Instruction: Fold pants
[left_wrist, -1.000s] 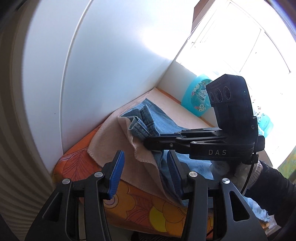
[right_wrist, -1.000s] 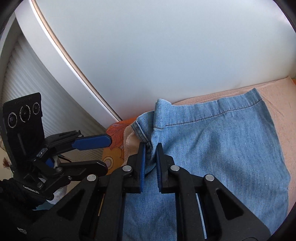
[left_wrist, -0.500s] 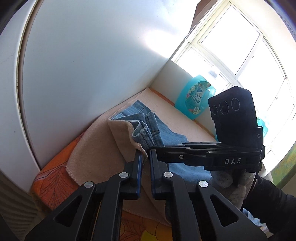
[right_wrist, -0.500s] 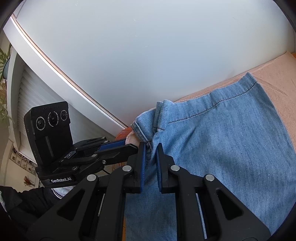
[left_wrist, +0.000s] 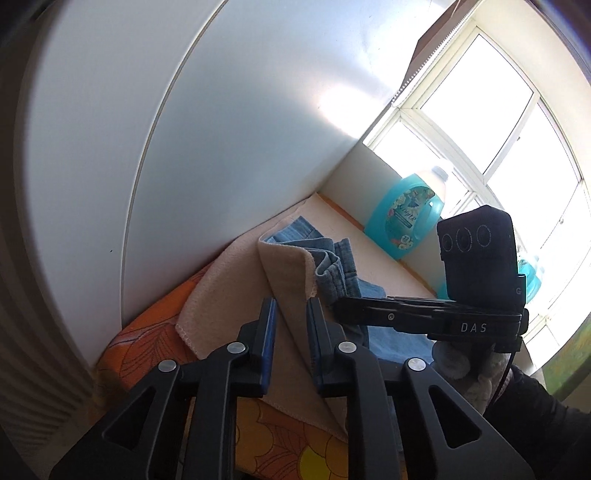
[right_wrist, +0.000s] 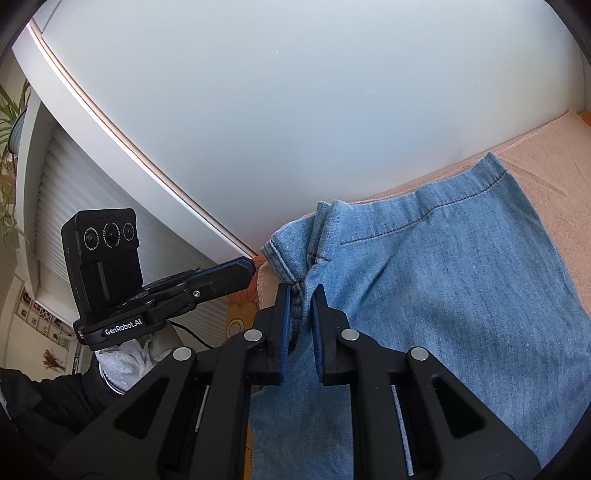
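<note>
- The left gripper (left_wrist: 290, 306) is sitting low in its own view, its jaws opening; a raised fold of the beige blanket (left_wrist: 284, 273) is standing between the blue pads (left_wrist: 269, 332), and the pads are not pressing on it; seen from the right wrist, the same gripper (right_wrist: 245, 267) is reaching in from the left edge, with a white-gloved hand (right_wrist: 127, 356) and a black sleeve (right_wrist: 44, 402) beneath it.
- The orange flowered cloth (left_wrist: 147, 332) is lying under the blanket, showing at the left and bottom of the left view; a white panel (left_wrist: 221, 147) is rising behind it.
- The blue denim pants (right_wrist: 443, 295) are lying spread on the beige blanket (right_wrist: 546, 162), the waistband running along the top near the white wall (right_wrist: 295, 110); one corner of the waistband is bunching up and lifting off the surface.
- The right gripper (right_wrist: 301, 295) is clamped on that bunched denim corner, its jaws close together with fabric squeezed between them; in the left view it (left_wrist: 341, 306) is crossing in from the right, its tip buried in the gathered denim (left_wrist: 338, 273).
- A turquoise detergent bottle (left_wrist: 404, 221) is standing upright by the bright window (left_wrist: 498, 129), well apart from the pants; a second blue bottle (left_wrist: 530, 277) is peeking out behind the right gripper's camera block.
</note>
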